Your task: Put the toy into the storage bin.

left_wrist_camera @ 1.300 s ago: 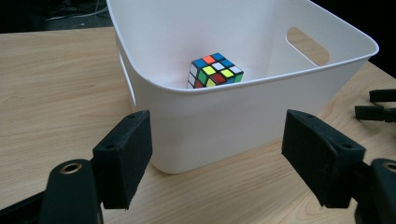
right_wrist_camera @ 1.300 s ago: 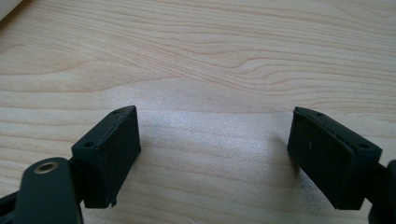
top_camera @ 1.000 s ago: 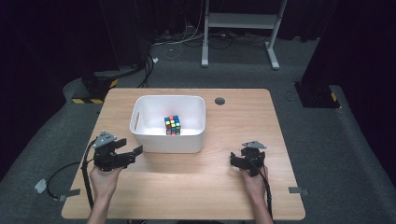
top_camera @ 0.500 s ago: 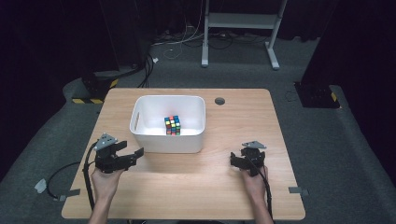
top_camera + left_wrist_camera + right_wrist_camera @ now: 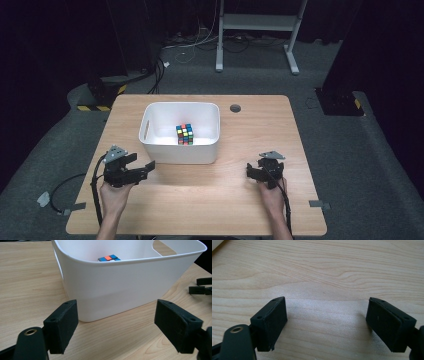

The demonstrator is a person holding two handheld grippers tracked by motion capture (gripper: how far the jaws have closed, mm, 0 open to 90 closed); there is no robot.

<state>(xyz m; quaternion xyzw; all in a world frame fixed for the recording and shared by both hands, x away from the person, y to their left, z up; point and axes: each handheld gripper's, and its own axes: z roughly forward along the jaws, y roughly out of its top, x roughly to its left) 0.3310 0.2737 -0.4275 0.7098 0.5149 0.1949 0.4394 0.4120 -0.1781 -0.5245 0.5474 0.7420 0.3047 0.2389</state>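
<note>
tabletop point(image 5: 210, 200): light wood, rounded corners, dark cable hole near the far edge. It carries the bin and both of your grippers.
bin point(image 5: 180, 147): white plastic tub, upright, on the far-left half of the tabletop, handle cut-outs in the short walls. In the left gripper view its near wall point(image 5: 120, 287) stands straight ahead of your jaws.
bin contents: one puzzle cube point(image 5: 184, 134), multicoloured stickers, sitting on the bin floor toward the near wall, roughly mid-width. In the left gripper view its top row point(image 5: 109, 258) peeks over the rim, blue and orange tiles.
left gripper point(image 5: 145, 169): your left hand has it low over the tabletop, just in front of the bin's near-left corner, pointing right along the near wall. Jaws have just been opening and stand apart; nothing between the pads, bin wall not touched.
right gripper point(image 5: 251, 172): your right hand has it on the right side of the tabletop, well apart from the bin. Jaws wide apart in the right gripper view point(image 5: 325, 322), bare wood between them, nothing held.
</note>
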